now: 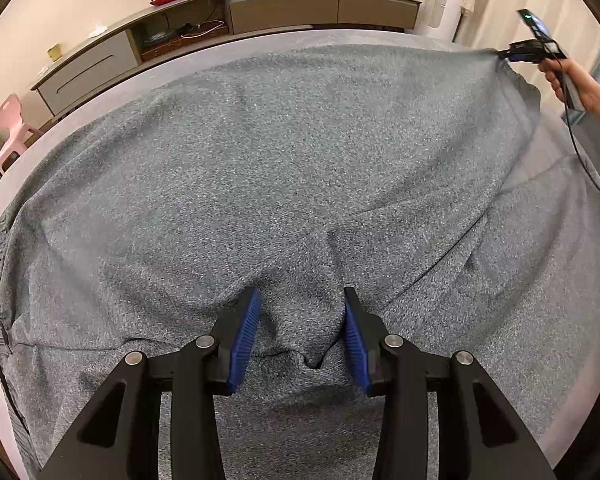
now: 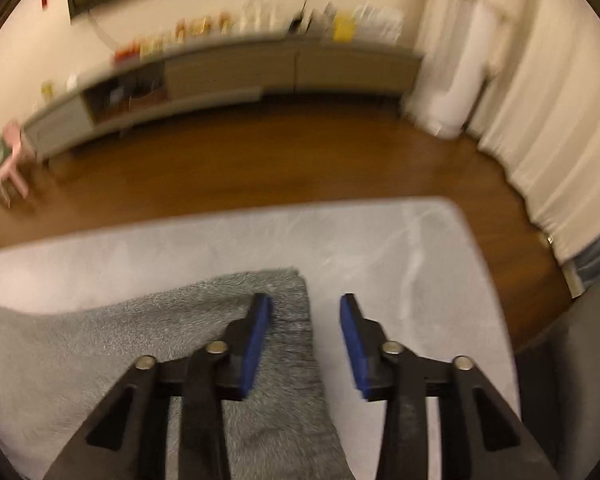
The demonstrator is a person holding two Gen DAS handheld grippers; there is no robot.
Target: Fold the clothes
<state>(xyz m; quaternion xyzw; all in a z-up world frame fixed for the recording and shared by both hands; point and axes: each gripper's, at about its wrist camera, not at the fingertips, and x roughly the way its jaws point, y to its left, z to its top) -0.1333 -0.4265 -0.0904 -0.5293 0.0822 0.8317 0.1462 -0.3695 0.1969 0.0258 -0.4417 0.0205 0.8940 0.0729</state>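
A grey knit garment lies spread wide over a pale grey padded surface. My left gripper is open and low on the near part of the cloth, with a raised pucker of fabric between its blue pads. At the far right corner of the garment a hand holds my right gripper. In the blurred right wrist view, the right gripper is open over the ribbed end of the garment. The cloth's edge runs between its fingers, with bare surface under the right one.
A long sideboard with bowls and boxes runs along the far wall. A pink child's chair stands at the left. Wood floor lies beyond the surface's far edge, and white curtains hang at the right. A cable trails from the right gripper.
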